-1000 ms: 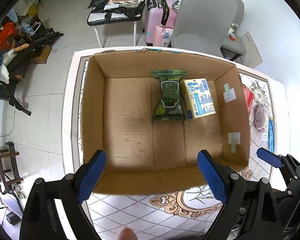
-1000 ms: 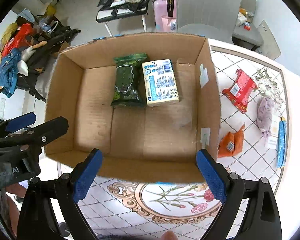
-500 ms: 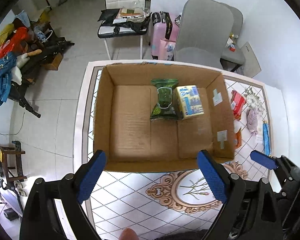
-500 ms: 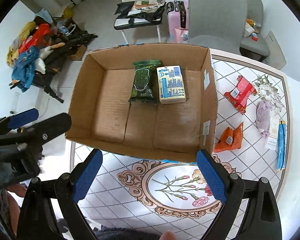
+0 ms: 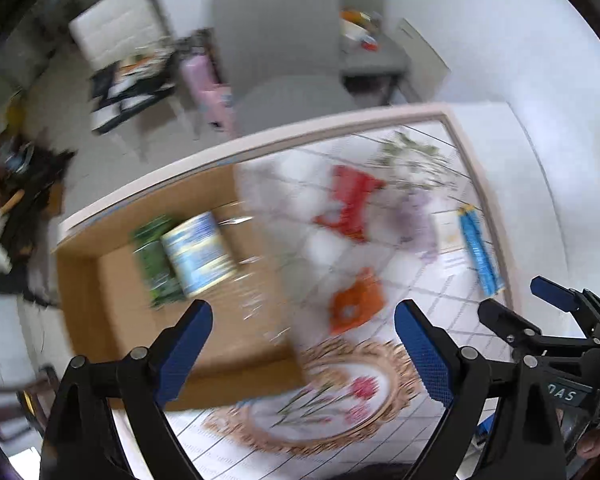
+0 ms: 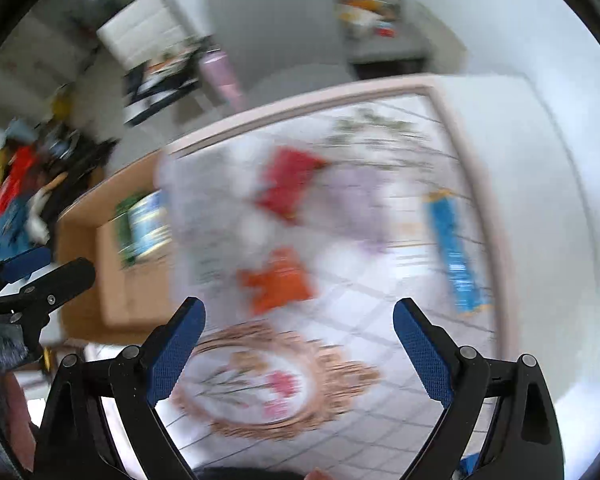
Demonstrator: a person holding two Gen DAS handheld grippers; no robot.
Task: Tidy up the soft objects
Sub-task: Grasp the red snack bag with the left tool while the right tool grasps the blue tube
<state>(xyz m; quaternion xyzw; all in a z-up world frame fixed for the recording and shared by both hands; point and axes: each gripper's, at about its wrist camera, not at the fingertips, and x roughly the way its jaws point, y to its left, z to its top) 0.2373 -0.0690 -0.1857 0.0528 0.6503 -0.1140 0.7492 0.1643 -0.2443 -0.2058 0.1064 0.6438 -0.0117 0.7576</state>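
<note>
On the patterned tablecloth (image 6: 380, 320), just right of the cardboard box (image 5: 112, 320), the loose soft things lie spread out: an orange packet (image 6: 278, 284) nearest the box wall, a red packet (image 6: 290, 184) beyond it, a pale lilac bundle (image 6: 360, 200) further right, and a blue packet (image 6: 452, 256) out near the table's edge. The box already holds a green pack (image 5: 154, 264) and a pale yellow-and-blue pack (image 5: 198, 254), side by side.

Both views are smeared with motion. The right gripper (image 6: 298, 322) hangs with its blue pads spread wide and nothing between them; the left gripper (image 5: 302, 324) is likewise spread and empty.

The step in hand looks like a reach for the next item — probably the orange packet, which sits closest ahead of the right claw. To do it well, I'd say steady the hand first, come straight down over the packet's middle, straddle it across its narrow side, and close gently — it looks crinkly and likely to slip or buckle.
</note>
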